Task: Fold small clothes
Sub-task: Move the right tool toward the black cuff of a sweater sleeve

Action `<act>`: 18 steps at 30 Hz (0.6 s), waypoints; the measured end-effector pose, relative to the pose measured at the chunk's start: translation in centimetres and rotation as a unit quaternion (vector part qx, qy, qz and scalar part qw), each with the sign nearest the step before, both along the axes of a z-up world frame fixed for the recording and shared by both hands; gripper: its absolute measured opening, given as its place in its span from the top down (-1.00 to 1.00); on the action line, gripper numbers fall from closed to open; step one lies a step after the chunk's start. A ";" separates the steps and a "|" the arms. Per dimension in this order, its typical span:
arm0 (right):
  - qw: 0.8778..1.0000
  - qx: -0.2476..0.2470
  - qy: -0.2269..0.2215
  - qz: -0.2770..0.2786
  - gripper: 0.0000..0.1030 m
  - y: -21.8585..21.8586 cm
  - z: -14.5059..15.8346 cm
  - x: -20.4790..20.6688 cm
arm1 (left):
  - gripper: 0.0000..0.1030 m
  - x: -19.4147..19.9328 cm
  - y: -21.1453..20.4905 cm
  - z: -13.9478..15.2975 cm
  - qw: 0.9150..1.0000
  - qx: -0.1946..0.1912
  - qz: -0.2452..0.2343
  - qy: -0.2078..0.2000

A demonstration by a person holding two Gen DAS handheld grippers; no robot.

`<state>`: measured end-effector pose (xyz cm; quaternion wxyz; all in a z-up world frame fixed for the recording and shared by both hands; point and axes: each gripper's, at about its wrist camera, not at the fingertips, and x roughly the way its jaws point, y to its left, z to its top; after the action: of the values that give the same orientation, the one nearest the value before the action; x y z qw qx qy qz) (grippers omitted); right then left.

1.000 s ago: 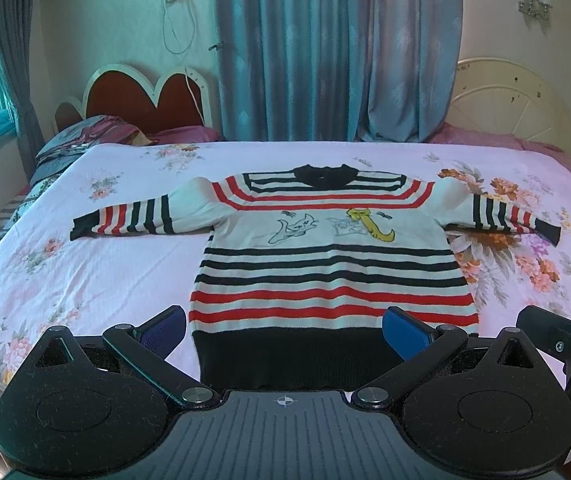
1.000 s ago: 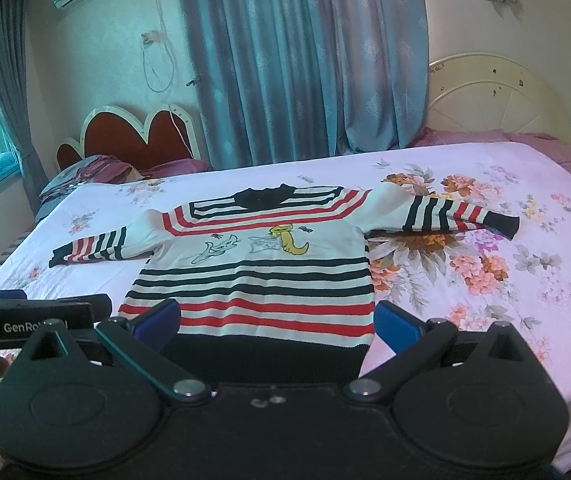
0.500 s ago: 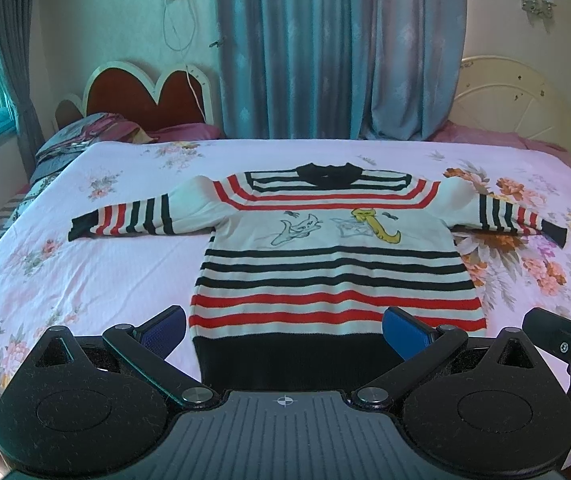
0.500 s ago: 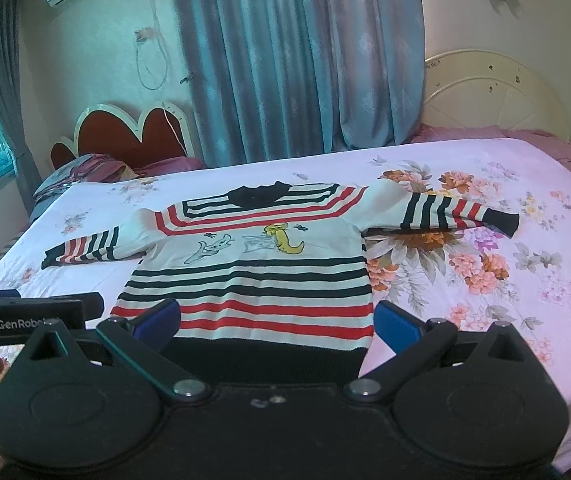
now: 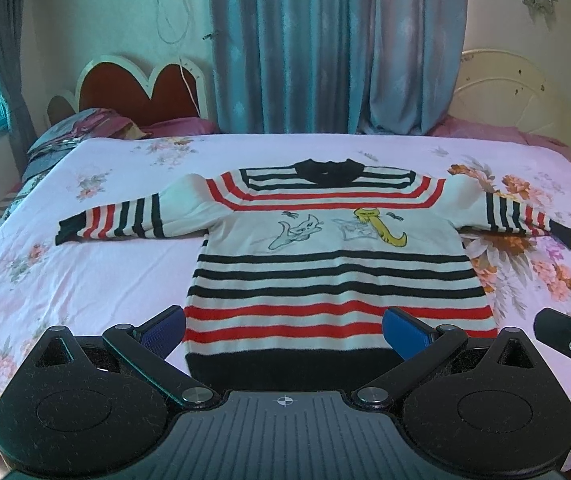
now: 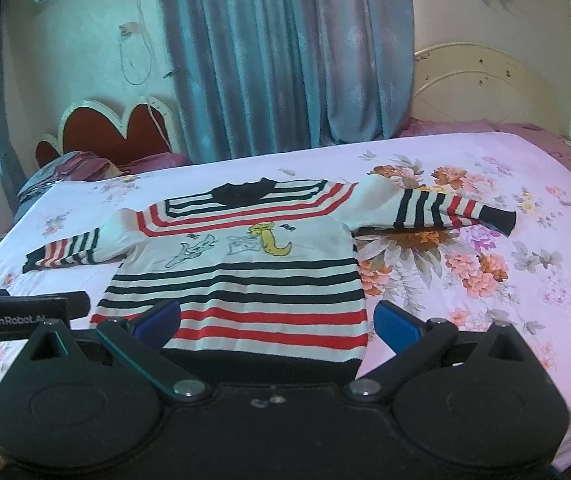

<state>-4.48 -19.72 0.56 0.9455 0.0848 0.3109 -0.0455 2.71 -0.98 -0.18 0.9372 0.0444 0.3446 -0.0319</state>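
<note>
On bed (image 5: 85, 272): sweater (image 5: 325, 264) flat, face up, sleeves out both sides, hem nearest. Sits bigger and a bit higher in both views vs 1 s ago, so both tongs creeping fwd toward hem, no contact yet. Prob approach stage, no fold begun. Left gripper (image 5: 283, 330) wide, nothing held, over hem's left half. Right gripper (image 6: 275, 322) wide too, empty, near hem's right corner.
</note>
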 end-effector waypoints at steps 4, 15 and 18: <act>1.000 -0.002 0.005 -0.019 -0.99 -0.5 -0.6 1.3 | -1.00 2.2 0.1 -0.6 1.000 -0.002 -0.003 0.005; 0.996 0.000 0.018 -0.084 -0.99 -1.6 -1.8 6.4 | -1.00 9.7 1.4 -2.2 1.000 -0.007 -0.019 0.019; 0.995 -0.005 0.017 -0.098 -0.99 -1.6 -1.9 7.8 | -1.00 11.7 1.7 -2.6 0.999 -0.009 -0.025 0.024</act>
<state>3.37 -21.31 -1.29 0.9313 0.1098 0.3174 -0.1409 14.37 0.76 -2.80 0.9278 0.0438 0.3656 -0.0592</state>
